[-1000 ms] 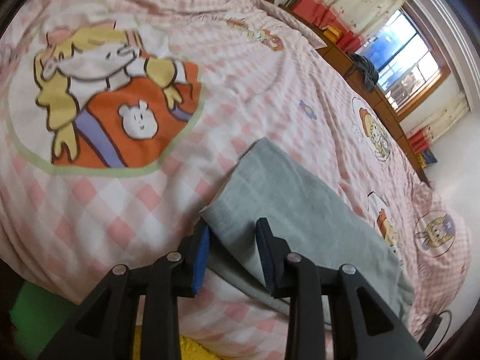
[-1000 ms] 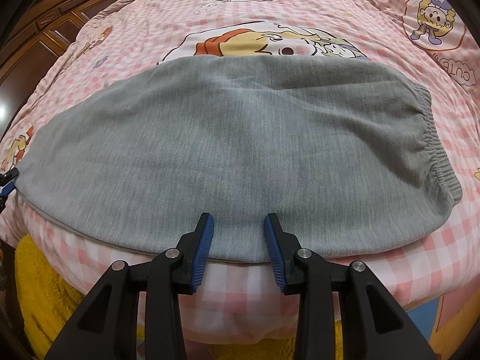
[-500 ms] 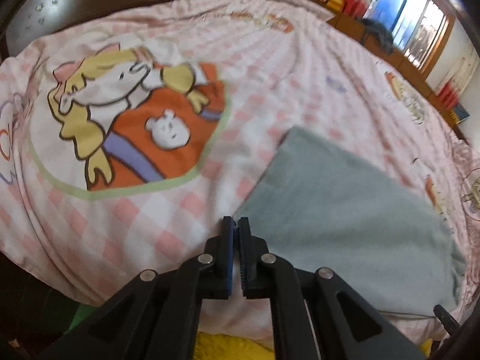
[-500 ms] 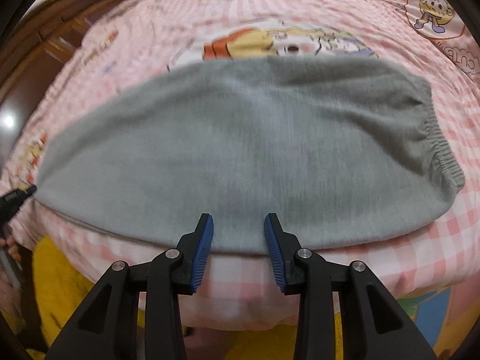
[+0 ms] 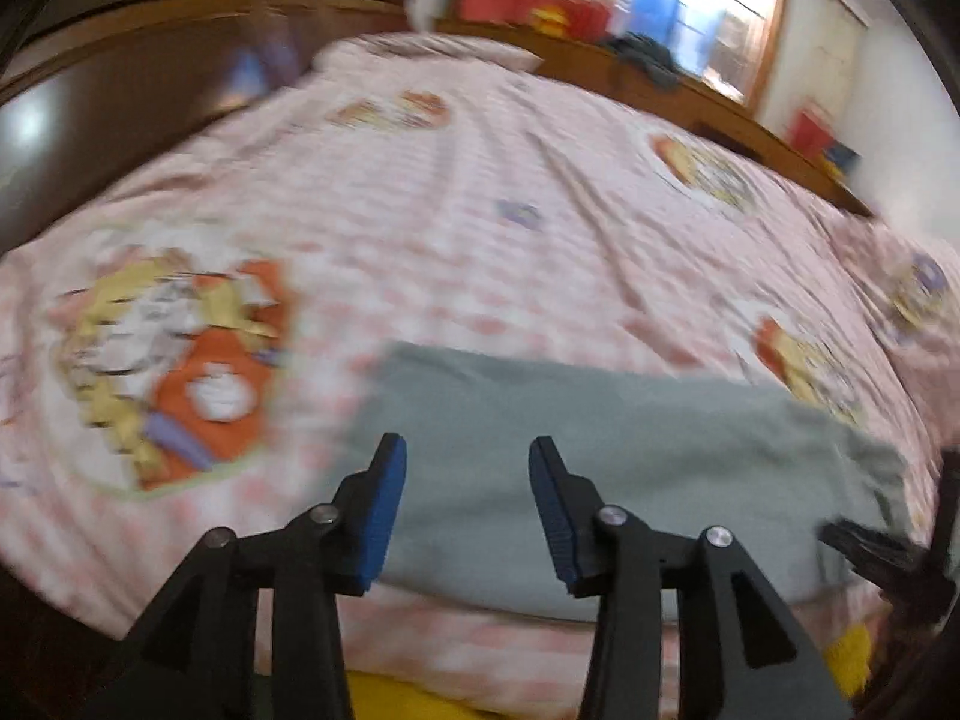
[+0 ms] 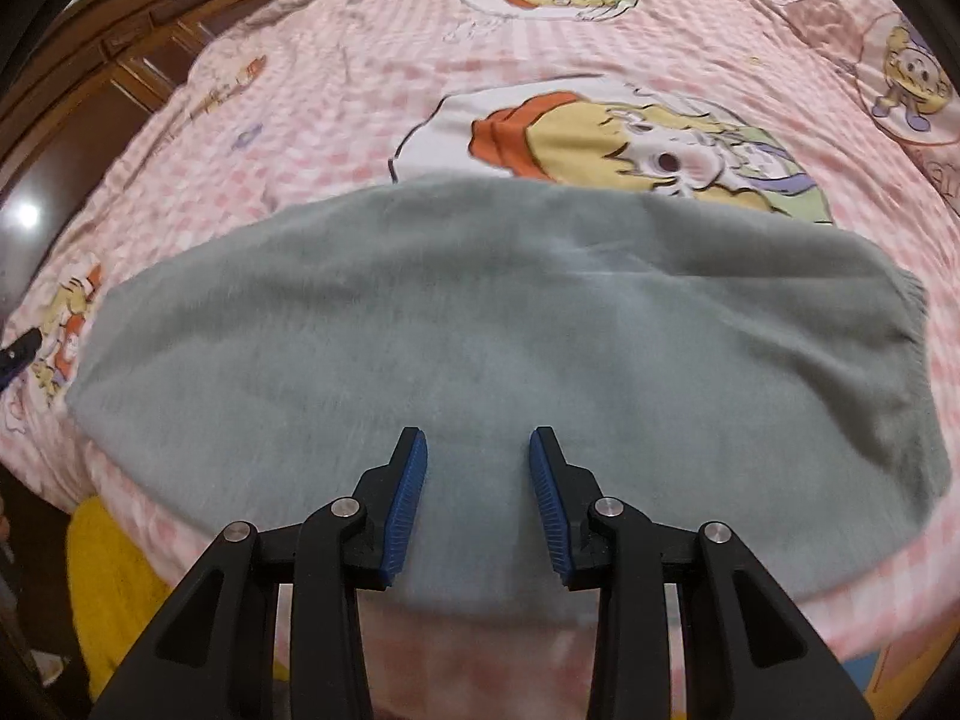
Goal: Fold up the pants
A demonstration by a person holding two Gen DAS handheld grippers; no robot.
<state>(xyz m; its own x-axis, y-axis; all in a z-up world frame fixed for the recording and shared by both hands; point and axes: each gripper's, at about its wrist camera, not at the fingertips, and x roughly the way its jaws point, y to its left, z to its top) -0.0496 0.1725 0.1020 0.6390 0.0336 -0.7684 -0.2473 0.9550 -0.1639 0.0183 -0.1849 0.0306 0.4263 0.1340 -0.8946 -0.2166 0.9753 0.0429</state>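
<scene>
Left wrist view: the left hand-held gripper (image 5: 467,483) has just been opening; its blue pads stand apart with nothing gripped, above the near-left end of the grey pants (image 5: 630,468), which lie folded on the pink checked bed (image 5: 480,228).

Right wrist view: the right hand-held gripper (image 6: 478,489) hangs parted, empty, over the pants' (image 6: 480,324) near edge

Both views are bent by fisheye distortion and edged with dark vignette. The left wrist view is heavily smeared by motion blur; daylight glares from the window (image 5: 708,12). A lamp reflection is seen on the wooden headboard (image 6: 27,216).
</scene>
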